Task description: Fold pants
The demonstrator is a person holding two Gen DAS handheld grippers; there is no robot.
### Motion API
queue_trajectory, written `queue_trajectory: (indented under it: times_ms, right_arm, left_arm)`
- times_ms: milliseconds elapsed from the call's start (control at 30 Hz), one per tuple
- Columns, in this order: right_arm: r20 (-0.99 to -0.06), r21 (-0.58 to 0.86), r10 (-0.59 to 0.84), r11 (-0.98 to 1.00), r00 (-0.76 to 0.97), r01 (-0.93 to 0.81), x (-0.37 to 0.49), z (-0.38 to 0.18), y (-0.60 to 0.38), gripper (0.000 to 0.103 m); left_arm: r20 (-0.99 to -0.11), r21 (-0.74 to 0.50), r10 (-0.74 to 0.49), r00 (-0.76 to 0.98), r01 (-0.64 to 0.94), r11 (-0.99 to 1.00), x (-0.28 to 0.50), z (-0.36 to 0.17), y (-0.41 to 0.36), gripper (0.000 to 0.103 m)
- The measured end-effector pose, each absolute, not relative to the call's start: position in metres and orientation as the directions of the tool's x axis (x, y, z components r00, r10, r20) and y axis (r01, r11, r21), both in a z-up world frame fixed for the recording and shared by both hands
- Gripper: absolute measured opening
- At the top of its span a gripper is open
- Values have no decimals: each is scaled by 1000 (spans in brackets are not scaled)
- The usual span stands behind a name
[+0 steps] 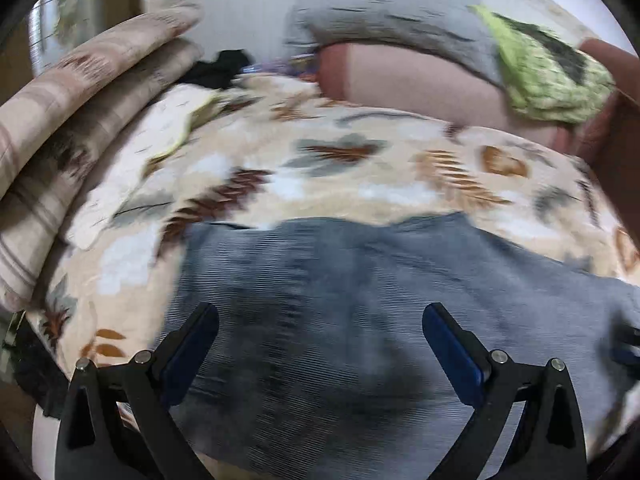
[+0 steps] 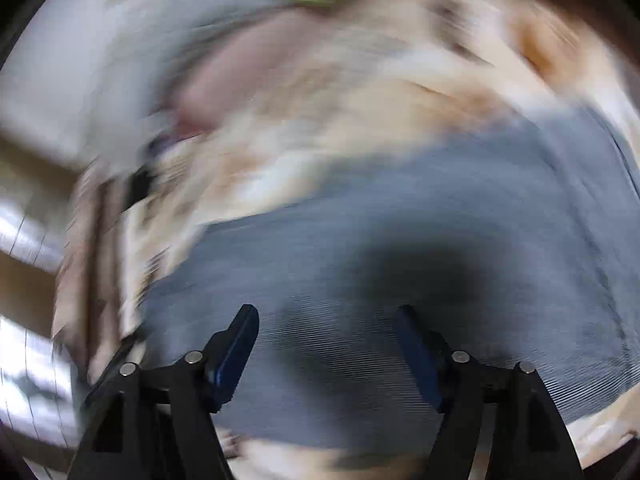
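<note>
Left gripper [image 1: 320, 344] | hanging wide, empty, over my grey pants [image 1: 360, 280] | right gripper [image 2: 326, 344] likewise gaping | I am aiming for a hem corner, pinching both layers.

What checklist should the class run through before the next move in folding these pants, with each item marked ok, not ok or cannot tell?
1. Left gripper open, nothing pinched: ok.
2. Right gripper open, nothing pinched: ok.
3. Grey-blue pants lie on the leaf-print blanket: ok.
4. Pants free of wrinkles: cannot tell, both views blurred.
5. Green cloth clear of the pants: ok.
6. Right wrist view sharp enough to aim: not ok.
</note>
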State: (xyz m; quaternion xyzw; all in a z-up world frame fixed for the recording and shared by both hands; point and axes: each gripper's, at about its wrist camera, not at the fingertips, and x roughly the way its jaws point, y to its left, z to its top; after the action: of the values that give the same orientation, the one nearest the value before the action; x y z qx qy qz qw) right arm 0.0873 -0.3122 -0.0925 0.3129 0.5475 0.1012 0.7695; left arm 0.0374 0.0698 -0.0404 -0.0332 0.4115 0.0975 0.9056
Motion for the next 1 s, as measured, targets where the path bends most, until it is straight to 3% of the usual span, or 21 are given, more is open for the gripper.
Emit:
queue_trajectory:
  times_ms: [100,200,400,467,567,667,767,800,833,867,933,1000]
  right_arm:
    - [-670,720,577,659,468,218,70,-76,-346,62]
    - [-608,729,515,664,604,167,27,-36,-374,75]
    - [-611,791,484,391,626,470,-43,-108,-445,76]
    - [-566,824,481,327,669,462,-44,-111,-461,75]
    - [-578,816,411,324,705,479,-38,-106,-478,75]
    - [-581,814,420,295,697,501,-28,-113,-481,75]
    - [-594,804,409,311,693,507,-25,-115,-477,71]
    - [-601,799,403,314,690,513,-24,-114,-477,63]
    - [-609,793,399,316,685,521,-25,-113,-478,52]
    - [-625,781,394,322,674,536,-27,-112,-481,47]
    - [-641,768,402,336,654,545,-25,-113,-475,44]
    - [-654,756,400,346,641,555,-32,-111,-475,44]
  left_arm:
    - [-762,17,84,642,-111,994,36,-35,32,101]
    - [-783,-49,-4,621,-55,997,41,-36,-2,101]
    - [-824,-156,-151,545,38,987,59,-53,-77,101]
    - [-828,-168,-174,532,60,984,62,-53,-98,101]
    - [-822,-203,-212,528,75,976,67,-50,-121,101]
    - [-845,-146,-163,509,73,987,77,-61,-140,101]
    - [-923,64,-2,384,159,985,88,-108,-167,103]
    - [-908,85,2,419,178,980,85,-109,-168,103]
    - [-892,89,-4,452,186,978,80,-102,-167,103]
    - [-898,72,-13,439,178,981,80,-96,-165,102]
    - [-874,-3,-86,478,171,985,76,-76,-157,102]
    - [-836,9,-87,542,171,985,74,-63,-156,102]
